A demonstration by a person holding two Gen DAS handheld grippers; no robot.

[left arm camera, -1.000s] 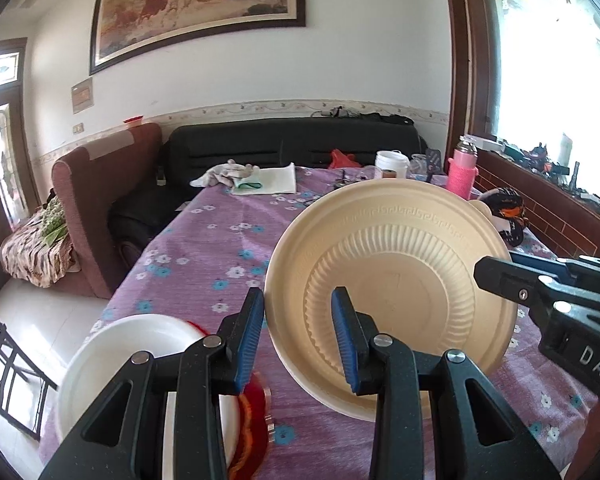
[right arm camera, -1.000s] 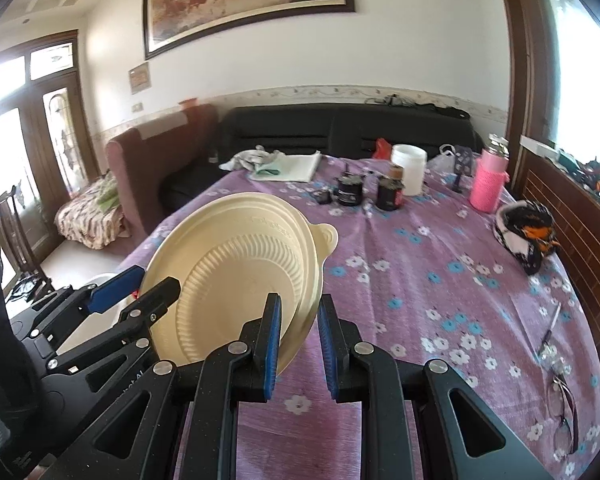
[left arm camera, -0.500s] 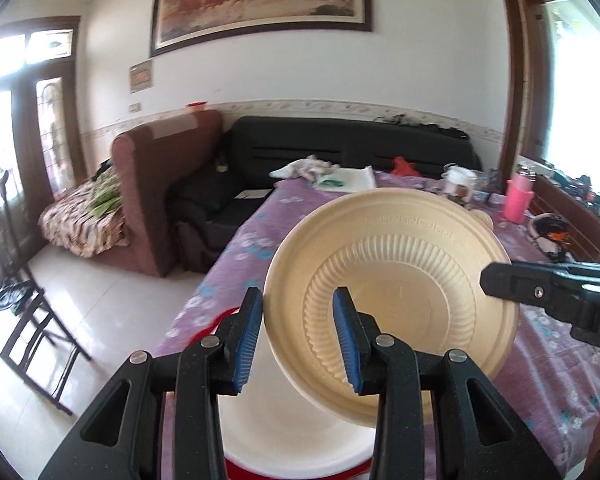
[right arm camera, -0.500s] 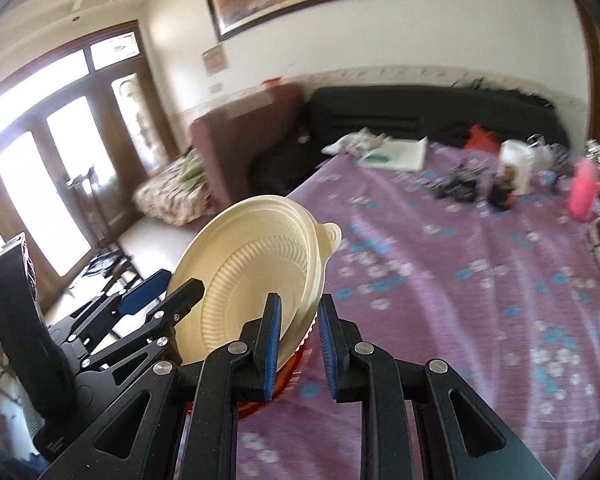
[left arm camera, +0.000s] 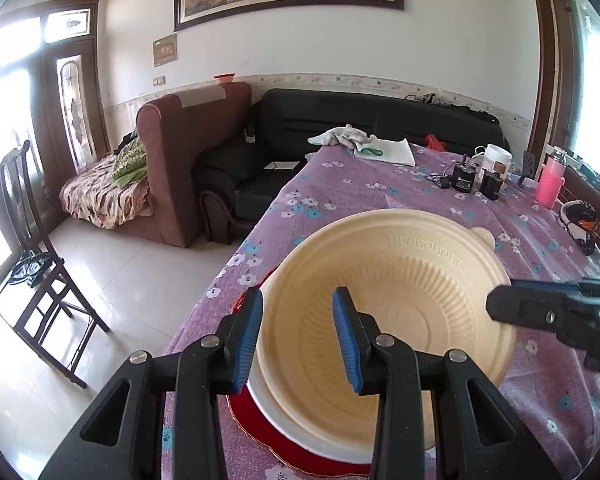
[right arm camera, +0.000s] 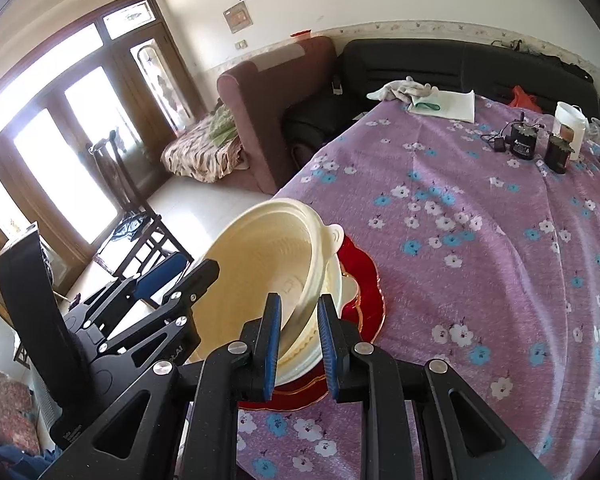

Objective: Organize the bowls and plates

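Note:
A cream plastic bowl (left arm camera: pixel 400 312) (right arm camera: pixel 260 272) hangs tilted between both grippers, low over a white bowl (left arm camera: pixel 284 420) (right arm camera: pixel 348 288). The white bowl sits on a red plate (left arm camera: pixel 260 432) (right arm camera: pixel 364 280) near the table's left front corner. My left gripper (left arm camera: pixel 298 344) (right arm camera: pixel 180 280) is shut on the cream bowl's near-left wall. My right gripper (right arm camera: pixel 300 344) (left arm camera: pixel 540 312) is shut on its opposite rim. The cream bowl hides most of the white bowl, and I cannot tell whether the two touch.
The table's purple flowered cloth (right arm camera: pixel 480 240) spreads out to the right. At its far end are two black jars (left arm camera: pixel 466 178), a white tub (left arm camera: pixel 498 160), a pink bottle (left arm camera: pixel 550 184) and a crumpled rag (left arm camera: pixel 344 136). The table's left edge (left arm camera: pixel 236 264) drops to the tiled floor, where a wooden chair (left arm camera: pixel 32 264) stands.
Both grippers have carried the cream bowl to the left and lower, from mid-table to just over the white bowl on the red plate. Both grips look unchanged.

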